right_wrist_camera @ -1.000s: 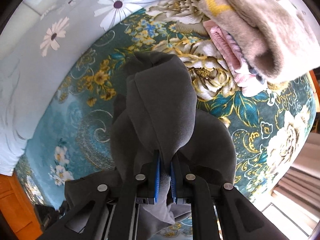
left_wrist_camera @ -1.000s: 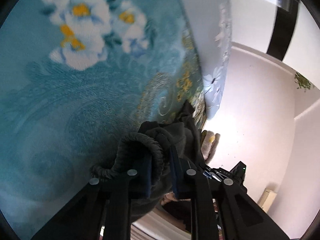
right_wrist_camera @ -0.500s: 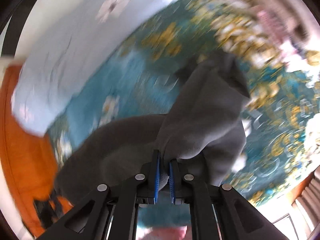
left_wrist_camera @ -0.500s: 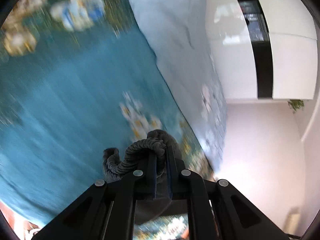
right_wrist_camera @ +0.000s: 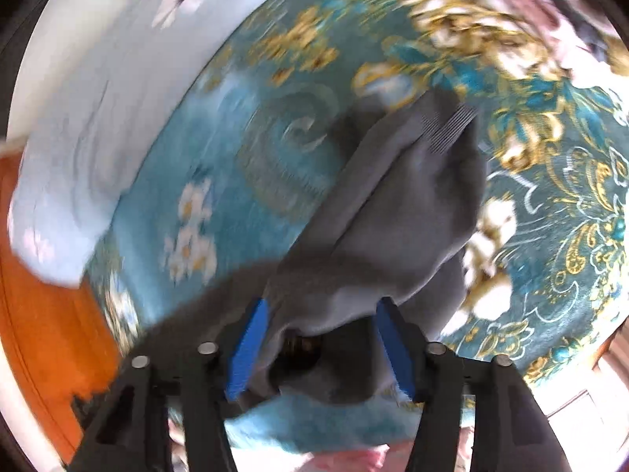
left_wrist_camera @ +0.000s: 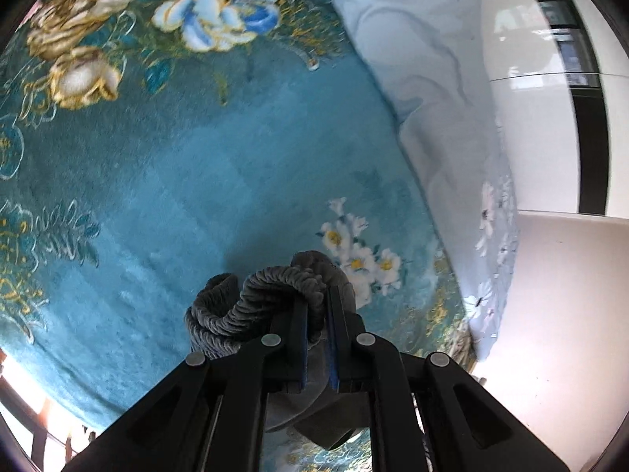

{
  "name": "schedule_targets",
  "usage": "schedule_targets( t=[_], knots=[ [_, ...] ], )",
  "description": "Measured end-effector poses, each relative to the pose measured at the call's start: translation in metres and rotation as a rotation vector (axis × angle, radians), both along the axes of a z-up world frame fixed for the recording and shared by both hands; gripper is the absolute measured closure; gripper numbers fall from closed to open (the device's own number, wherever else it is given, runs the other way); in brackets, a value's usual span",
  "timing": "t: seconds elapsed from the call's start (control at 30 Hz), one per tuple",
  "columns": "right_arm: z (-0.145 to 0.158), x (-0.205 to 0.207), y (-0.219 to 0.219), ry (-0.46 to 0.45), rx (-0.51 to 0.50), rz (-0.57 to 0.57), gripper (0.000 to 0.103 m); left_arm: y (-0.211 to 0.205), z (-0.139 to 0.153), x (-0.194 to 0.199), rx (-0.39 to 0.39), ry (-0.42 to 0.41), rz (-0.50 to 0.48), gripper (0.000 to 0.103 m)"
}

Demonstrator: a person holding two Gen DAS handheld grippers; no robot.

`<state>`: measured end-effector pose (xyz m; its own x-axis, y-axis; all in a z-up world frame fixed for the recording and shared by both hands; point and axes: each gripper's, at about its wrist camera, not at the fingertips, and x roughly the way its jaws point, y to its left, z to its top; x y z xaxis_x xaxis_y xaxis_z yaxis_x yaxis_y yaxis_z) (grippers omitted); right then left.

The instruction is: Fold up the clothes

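A dark grey garment (right_wrist_camera: 397,212) hangs over the teal floral bedspread (right_wrist_camera: 236,165) in the right wrist view, its ribbed hem at the far end. My right gripper (right_wrist_camera: 320,314) has its jaws opening, blue pads apart, and the grey cloth lies loose between them without being pinched. In the left wrist view my left gripper (left_wrist_camera: 316,299) is shut on the garment's thick ribbed waistband (left_wrist_camera: 271,291), bunched in a coil above the blue pads. The same bedspread (left_wrist_camera: 204,181) lies below it.
A pale blue flowered quilt (left_wrist_camera: 440,90) is heaped along the bed's far side, also seen as the quilt (right_wrist_camera: 82,126) at left. Pink and beige clothes (right_wrist_camera: 550,19) are piled at the upper right. An orange wooden bed frame (right_wrist_camera: 43,334) edges the lower left. White wall (left_wrist_camera: 558,314) stands right.
My right gripper, earlier clamped on the grey cloth, now has its pads spread apart. The left gripper swung across the bed, still gripping the ribbed waistband. The garment has shifted away from the clothes pile.
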<state>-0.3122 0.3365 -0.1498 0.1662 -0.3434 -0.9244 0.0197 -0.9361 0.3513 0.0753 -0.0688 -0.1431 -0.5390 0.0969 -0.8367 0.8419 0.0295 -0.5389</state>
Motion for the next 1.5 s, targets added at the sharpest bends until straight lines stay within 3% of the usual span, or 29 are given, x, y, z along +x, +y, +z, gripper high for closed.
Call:
schedule_targets(
  t=[0.2,0.37,0.47,0.53,0.6,0.63,0.73,0.8,0.93,1.07,1.13,1.2,1.27,1.3,1.33,1.4,1.5],
  knots=[
    [-0.036,-0.041,-0.004,-0.061,-0.003,-0.219,0.026,-0.003,-0.004,0.001,0.019,-0.025,0.019,0.095],
    [-0.072,-0.059,-0.021,-0.123,0.165,-0.279,0.022,0.0,0.004,0.0,0.01,-0.036,0.006,0.095],
    [-0.085,-0.064,-0.025,-0.109,0.278,-0.228,0.026,0.002,0.009,0.002,0.005,-0.042,0.003,0.095],
    [-0.087,-0.065,-0.021,-0.111,0.316,-0.207,0.063,0.002,0.009,0.004,0.005,-0.045,0.007,0.094],
    [-0.085,-0.065,-0.011,-0.12,0.286,-0.226,0.086,0.002,0.008,0.005,0.006,-0.046,0.014,0.094],
    [-0.082,-0.066,-0.006,-0.119,0.263,-0.238,0.093,0.002,0.007,0.006,0.006,-0.048,0.016,0.094],
    [-0.053,-0.077,0.004,-0.069,0.144,-0.265,0.097,-0.004,0.013,0.0,-0.012,-0.039,0.015,0.094],
    [-0.028,-0.086,0.009,-0.02,0.047,-0.279,0.098,-0.011,0.022,-0.008,-0.038,-0.008,0.009,0.095],
    [0.056,-0.108,0.01,0.239,-0.214,-0.262,0.098,-0.033,0.048,-0.025,-0.102,0.08,0.012,0.094],
    [0.088,-0.132,0.011,0.379,-0.269,-0.269,0.098,-0.055,0.056,-0.049,-0.142,0.094,-0.01,0.093],
    [0.073,-0.143,0.005,0.38,-0.245,-0.267,0.096,-0.067,0.046,-0.067,-0.136,0.047,-0.034,0.093],
    [0.038,-0.151,0.007,0.286,-0.211,-0.306,0.092,-0.077,0.029,-0.083,-0.095,-0.01,-0.034,0.091],
    [0.006,-0.156,0.01,0.202,-0.178,-0.347,0.073,-0.082,0.012,-0.092,-0.038,-0.045,-0.013,0.089],
    [-0.008,-0.151,0.012,0.177,-0.15,-0.364,0.055,-0.083,0.007,-0.095,-0.019,-0.051,-0.004,0.084],
    [-0.012,-0.146,0.016,0.17,-0.135,-0.373,0.049,-0.082,0.005,-0.095,-0.014,-0.041,0.0,0.08],
    [-0.019,-0.134,0.023,0.161,-0.132,-0.368,0.049,-0.077,0.007,-0.092,-0.018,-0.006,0.002,0.061],
    [-0.031,-0.116,0.032,0.141,-0.038,-0.294,0.048,-0.07,0.009,-0.078,-0.031,-0.022,0.012,0.058]
  ],
)
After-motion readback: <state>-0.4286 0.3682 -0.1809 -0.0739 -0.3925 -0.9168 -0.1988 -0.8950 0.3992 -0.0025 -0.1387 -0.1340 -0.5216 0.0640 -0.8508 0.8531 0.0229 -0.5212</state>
